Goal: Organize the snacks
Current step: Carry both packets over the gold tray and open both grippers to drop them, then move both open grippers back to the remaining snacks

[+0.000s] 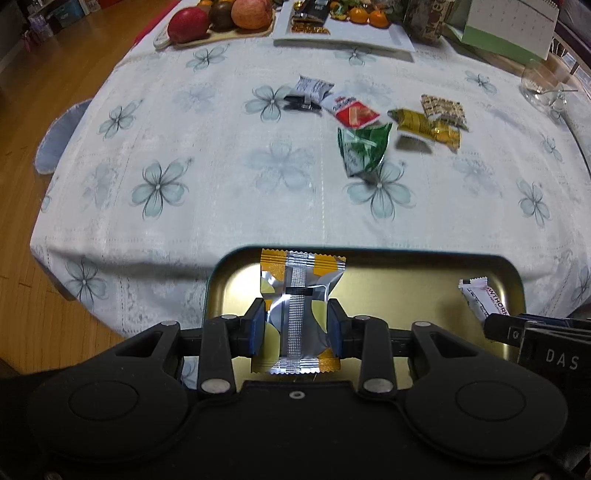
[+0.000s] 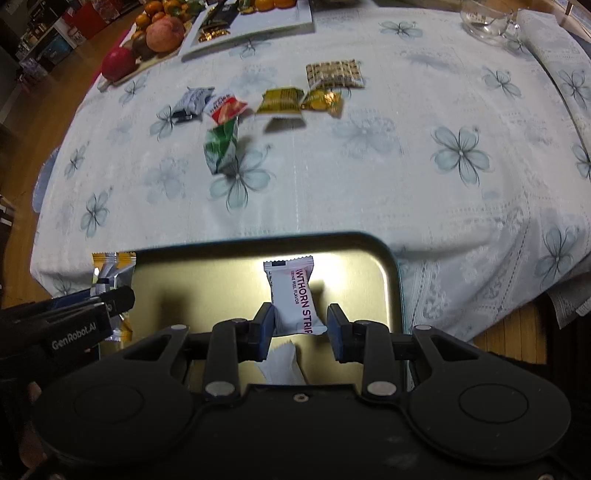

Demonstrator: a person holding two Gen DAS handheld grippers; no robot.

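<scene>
— Left tool (image 1: 296, 324): we have it clenched on the yellow-and-silver snack packet (image 1: 300, 306), holding it above the gold tray (image 1: 406, 280) at the near edge of the worktop (image 1: 221, 177).

— And our right tool (image 2: 301, 326)? We see the white hawthorn strip (image 2: 293, 295) between its pads, touching the left one, a gap at the right, so we cannot tell whether it grips. It sits over the same tray.

— Farther out on the flowered cloth we see loose snacks: a green packet (image 1: 364, 151), a red-and-white one (image 1: 352, 110), gold ones (image 1: 428, 125). Beyond them, a fruit board (image 1: 221, 22).
</scene>
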